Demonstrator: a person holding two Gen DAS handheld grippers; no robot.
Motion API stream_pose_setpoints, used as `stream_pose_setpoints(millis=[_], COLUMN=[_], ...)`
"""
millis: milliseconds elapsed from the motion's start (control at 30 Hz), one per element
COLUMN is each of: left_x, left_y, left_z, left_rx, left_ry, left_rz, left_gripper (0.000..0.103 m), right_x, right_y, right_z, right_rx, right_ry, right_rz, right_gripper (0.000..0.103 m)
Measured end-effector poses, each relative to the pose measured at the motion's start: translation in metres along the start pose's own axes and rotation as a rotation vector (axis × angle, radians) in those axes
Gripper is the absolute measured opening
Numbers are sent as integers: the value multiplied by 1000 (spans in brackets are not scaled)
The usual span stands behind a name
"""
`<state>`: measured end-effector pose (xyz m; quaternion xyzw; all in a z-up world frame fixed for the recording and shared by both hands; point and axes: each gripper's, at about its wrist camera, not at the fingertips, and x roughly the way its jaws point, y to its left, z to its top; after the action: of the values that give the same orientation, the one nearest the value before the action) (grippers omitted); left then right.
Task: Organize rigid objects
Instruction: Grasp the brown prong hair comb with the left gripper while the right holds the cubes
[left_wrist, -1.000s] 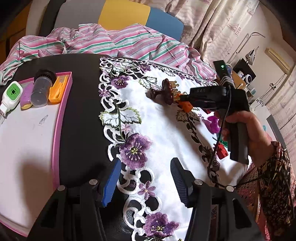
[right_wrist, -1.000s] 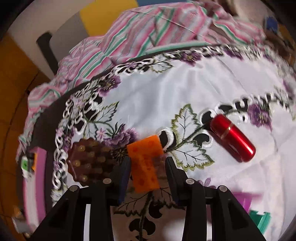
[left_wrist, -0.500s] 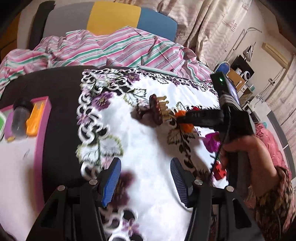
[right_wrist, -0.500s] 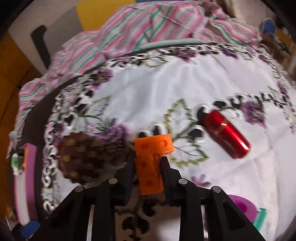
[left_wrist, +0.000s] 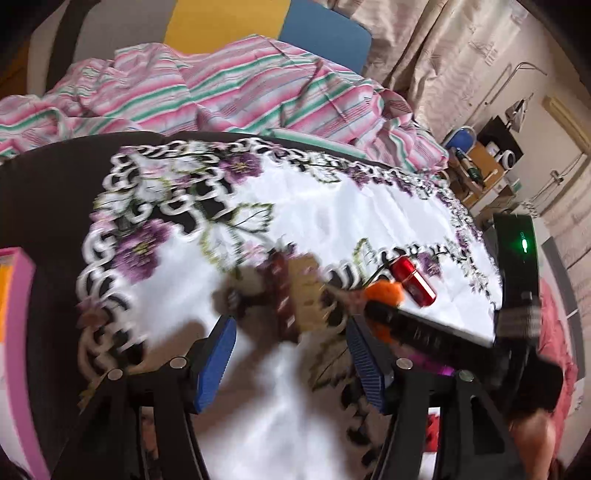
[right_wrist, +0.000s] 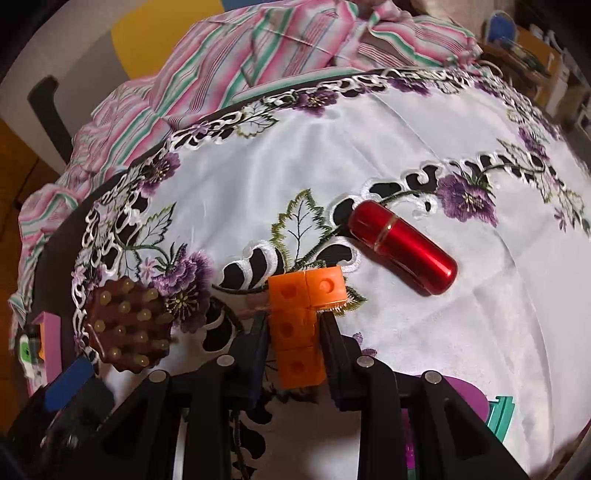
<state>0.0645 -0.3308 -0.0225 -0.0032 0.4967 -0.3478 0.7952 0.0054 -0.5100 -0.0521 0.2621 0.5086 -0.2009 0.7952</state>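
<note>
The left tongs have a black plastic frame, ribbed blue pads and round silver screws. The right tongs are all black with matching silver screws, and their housing carries a green indicator light. Bare skin shows at the person's right hand.

Left hand-held gripper gaping over the embroidered cloth

A blurred brown brush lies ahead between its blue pads; a red capsule lies beyond, right.
</note>
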Motion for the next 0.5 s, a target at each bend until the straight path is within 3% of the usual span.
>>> stream_pose_setpoints(millis=[267, 400, 500], left_x=[26, 33, 40], left_y=[-6, -2, 1], left_z=[18, 19, 17], left_rx=[-16, -22, -16], left_ry=[-17, -20, 6], left_rz=[44, 58, 56], left_gripper=[62, 50, 46], right_x=[1, 1, 2], right_y=[-2, -2, -1], right_z=[-1, -1, -1], right_rx=[21, 19, 18], right_ry=[3, 3, 2], right_rz=[11, 9, 4], right_gripper=[28, 28, 28])
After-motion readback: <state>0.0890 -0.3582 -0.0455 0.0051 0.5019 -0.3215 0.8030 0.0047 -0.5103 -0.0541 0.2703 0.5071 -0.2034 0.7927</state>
